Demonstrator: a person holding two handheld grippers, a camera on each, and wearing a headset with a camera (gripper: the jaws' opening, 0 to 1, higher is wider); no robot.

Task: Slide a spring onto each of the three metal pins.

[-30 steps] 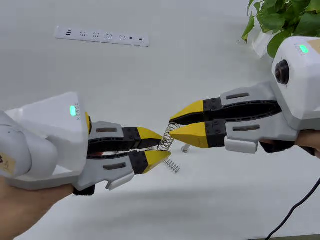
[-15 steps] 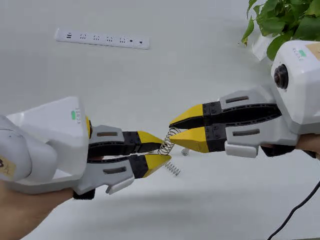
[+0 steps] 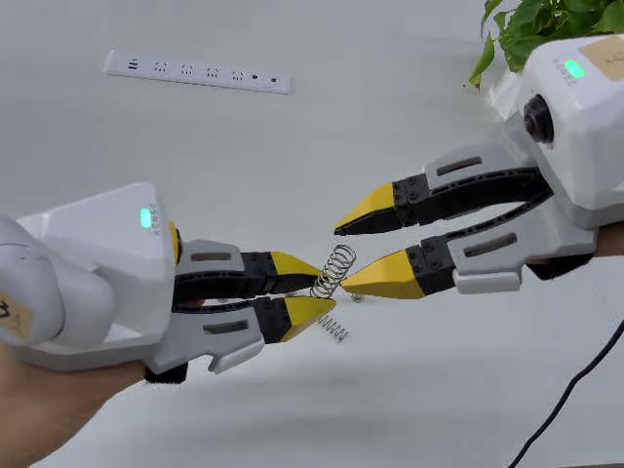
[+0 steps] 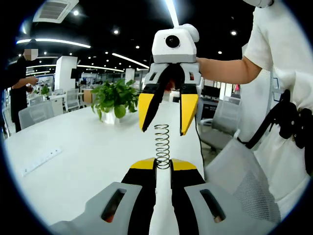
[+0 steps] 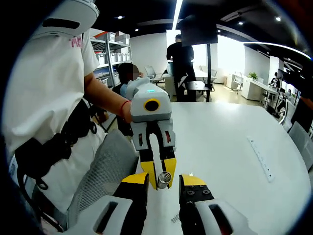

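Clamping the near end of the held spring (image 3: pixel 334 271) in the left gripper (image 3: pixel 314 292), yellow tips drawn together on the lowest coils, above the white table (image 3: pixel 292 146). Points the held spring up and away from those tips, slanted toward the right gripper (image 3: pixel 343 256). Faces the right gripper at the held spring's free end with jaws spread apart, one yellow tip above that end and one below it, neither seen touching the coils. Shows the same in the left gripper view: held spring standing straight out from the closed tips, free end between the two open tips opposite. Looks down the bore of the held spring in the right gripper view, the coil seen end-on as a ring just beyond the gap of the parted jaws. Cannot tell whether a pin runs inside the held spring. Finds a loose spring (image 3: pixel 332 329) flat on the table just under the held spring, on the person's side, apart from both grippers. Finds a small metal piece (image 3: pixel 357 295) on the table right of the held spring's base, too small to name for certain. Has a white power strip (image 3: pixel 198 71) well beyond the held spring to the left, a green plant (image 3: pixel 541 29) far off to its right, and a black cable (image 3: pixel 570 400) well to its right on the near side.
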